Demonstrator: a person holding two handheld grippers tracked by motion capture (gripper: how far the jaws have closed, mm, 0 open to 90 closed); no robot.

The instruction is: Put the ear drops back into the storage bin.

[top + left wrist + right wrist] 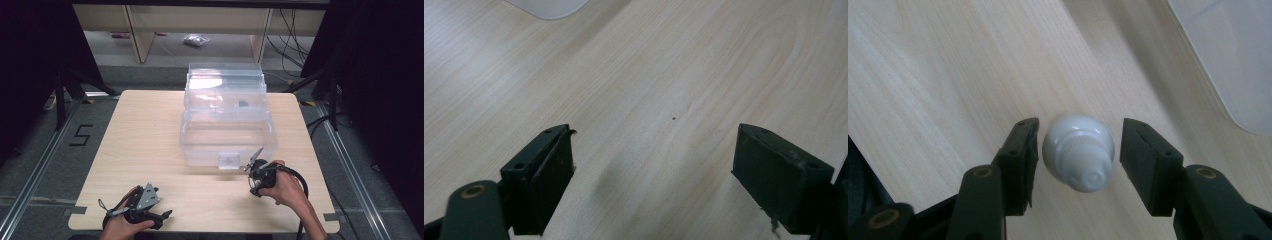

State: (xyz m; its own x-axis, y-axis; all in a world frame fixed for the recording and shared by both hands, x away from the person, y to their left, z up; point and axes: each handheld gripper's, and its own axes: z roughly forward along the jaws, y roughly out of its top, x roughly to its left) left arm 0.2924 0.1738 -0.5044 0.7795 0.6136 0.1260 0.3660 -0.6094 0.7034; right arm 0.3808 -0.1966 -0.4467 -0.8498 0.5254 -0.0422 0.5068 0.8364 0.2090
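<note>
Right gripper (1075, 145): jaws standing narrowly apart, flanking a small white knob-shaped object (1079, 152) sitting on the wooden table (140, 135), gaps showing either side. Left gripper (651, 172): jaws spread wide over bare wood. Clear plastic box (225, 120) sitting mid-table, just beyond the right gripper.

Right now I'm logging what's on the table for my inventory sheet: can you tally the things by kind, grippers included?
Clear plastic box, lid open: 1
Small white round-topped object, between the right hand-held gripper's jaws: 1
Hand-held grippers, counting the left hand-held gripper: 2
Total: 4
</note>
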